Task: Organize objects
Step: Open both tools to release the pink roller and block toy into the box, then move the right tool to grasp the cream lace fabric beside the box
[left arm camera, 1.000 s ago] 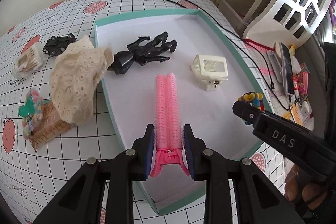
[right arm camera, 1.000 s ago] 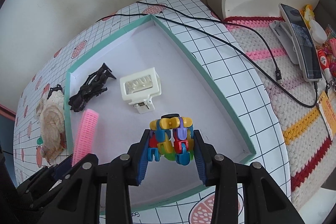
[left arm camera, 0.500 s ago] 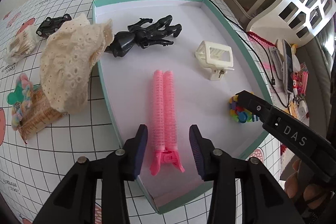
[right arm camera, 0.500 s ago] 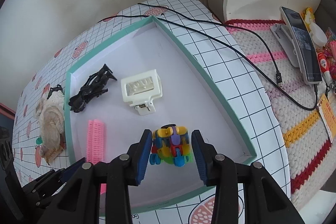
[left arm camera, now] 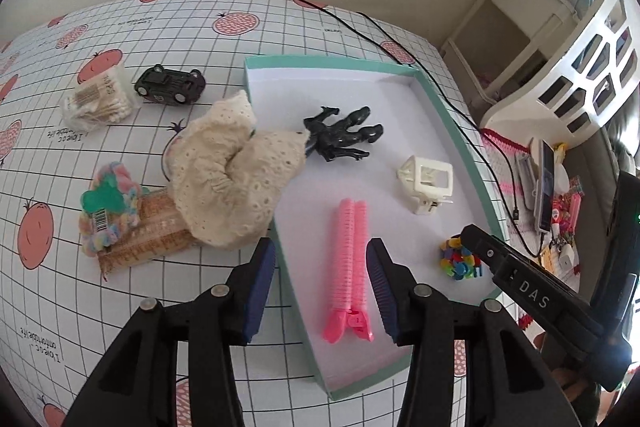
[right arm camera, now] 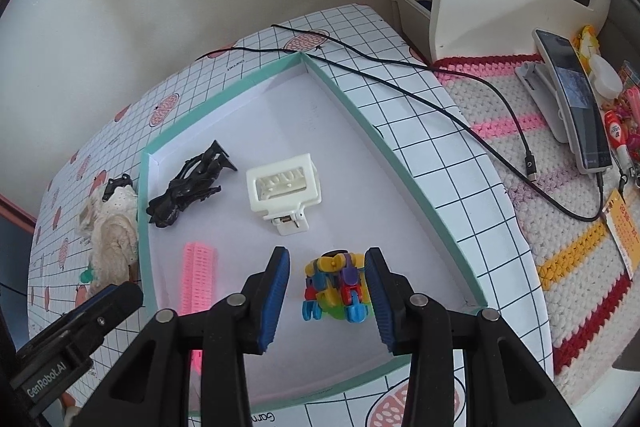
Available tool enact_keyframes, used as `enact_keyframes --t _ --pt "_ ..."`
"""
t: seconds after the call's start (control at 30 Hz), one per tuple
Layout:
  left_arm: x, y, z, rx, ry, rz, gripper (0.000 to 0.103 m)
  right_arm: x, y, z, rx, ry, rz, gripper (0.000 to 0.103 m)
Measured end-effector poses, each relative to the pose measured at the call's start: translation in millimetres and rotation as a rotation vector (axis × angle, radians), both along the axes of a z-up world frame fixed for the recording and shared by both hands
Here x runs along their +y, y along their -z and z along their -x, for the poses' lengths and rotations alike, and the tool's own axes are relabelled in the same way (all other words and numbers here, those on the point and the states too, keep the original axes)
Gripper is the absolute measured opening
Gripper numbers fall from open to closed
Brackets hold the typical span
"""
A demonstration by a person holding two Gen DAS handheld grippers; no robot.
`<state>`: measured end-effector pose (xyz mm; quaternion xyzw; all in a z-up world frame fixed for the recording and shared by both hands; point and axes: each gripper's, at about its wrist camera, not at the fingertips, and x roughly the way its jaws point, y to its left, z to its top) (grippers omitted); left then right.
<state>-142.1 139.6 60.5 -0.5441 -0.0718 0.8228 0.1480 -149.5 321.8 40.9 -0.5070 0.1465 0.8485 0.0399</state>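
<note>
**Both claws wide open over the green-rimmed tray**

Left wrist view: the left claw [left arm camera: 321, 285] is spread wide and holds nothing. Its blue pads straddle the tray's near-left rim, and the pink hair roller [left arm camera: 352, 259] lies flat on the tray floor between them, touching neither pad. The green-rimmed tray [left arm camera: 448, 107] sits on the gridded tabletop [left arm camera: 120, 307]. Inside the tray, past the roller, there's the black figure [left arm camera: 344, 139] towards the far-left side and the cream clip [left arm camera: 426, 181] to its right. The colourful block toy [left arm camera: 458, 263] sits at the tray's near-right corner, partly behind the right claw's arm. A cream lace cloth [left arm camera: 228, 179] drapes over the tray's left rim. Further left of the tray: a black toy car [left arm camera: 170, 87], a cotton swab pack [left arm camera: 98, 101] and a pastel hair tie [left arm camera: 108, 211] on a card.

Right wrist view: the right claw [right arm camera: 329, 293] gapes open too, gripping nothing. The colourful block toy [right arm camera: 338, 285] rests on the tray floor between the pads, close to the right pad; contact is too tight to call. In the tray [right arm camera: 400, 163], the cream clip [right arm camera: 284, 187] lies beyond the toy, the black figure [right arm camera: 188, 187] further left, the pink hair roller [right arm camera: 198, 271] by the left rim. A black cable [right arm camera: 440, 103] runs past the tray's right side.
</note>
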Motion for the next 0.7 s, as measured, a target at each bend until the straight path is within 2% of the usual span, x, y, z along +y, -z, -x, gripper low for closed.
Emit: enact_keyframes --t 0.07,0.1,0.13,0.17,0.2,0.3,0.33,0.37,0.47,0.7 --pt "-4.0 4.8 2.8 -0.008 -0.029 0.020 0.048 -3.6 0.8 -0.2 0.009 -0.017 -0.004 0.047" --pt "-5.6 6.5 4.2 -0.009 -0.040 0.025 0.049 -5.1 0.5 -0.5 0.016 -0.023 -0.006 0.056" --pt "-7.7 7.3 4.3 -0.009 -0.050 0.031 0.056 -6.6 0.1 -0.9 0.025 -0.028 -0.005 0.065" --pt "-9.3 7.9 4.5 -0.007 -0.059 0.040 0.068 -7.9 -0.4 -1.1 0.033 -0.034 -0.003 0.070" --pt "-9.4 8.9 6.0 -0.002 -0.069 0.050 0.072 -9.6 -0.6 -1.1 0.038 -0.041 -0.001 0.072" --pt "-16.3 9.2 6.9 0.009 -0.102 0.074 0.075 -16.7 0.7 -0.8 0.040 -0.068 -0.013 0.085" --pt "-19.2 9.5 7.1 0.008 -0.114 0.075 0.079 -18.9 1.1 -0.7 0.039 -0.076 -0.023 0.090" --pt "-22.2 10.2 7.5 0.006 -0.126 0.073 0.088 -20.4 1.4 -0.6 0.039 -0.081 -0.032 0.093" --pt "-29.6 11.0 7.3 0.008 -0.162 0.077 0.094 -22.0 1.6 -0.1 0.043 -0.084 -0.038 0.102" --pt "-37.1 8.2 7.8 0.037 -0.200 0.100 0.096 -24.2 2.4 0.3 0.045 -0.085 -0.042 0.103"
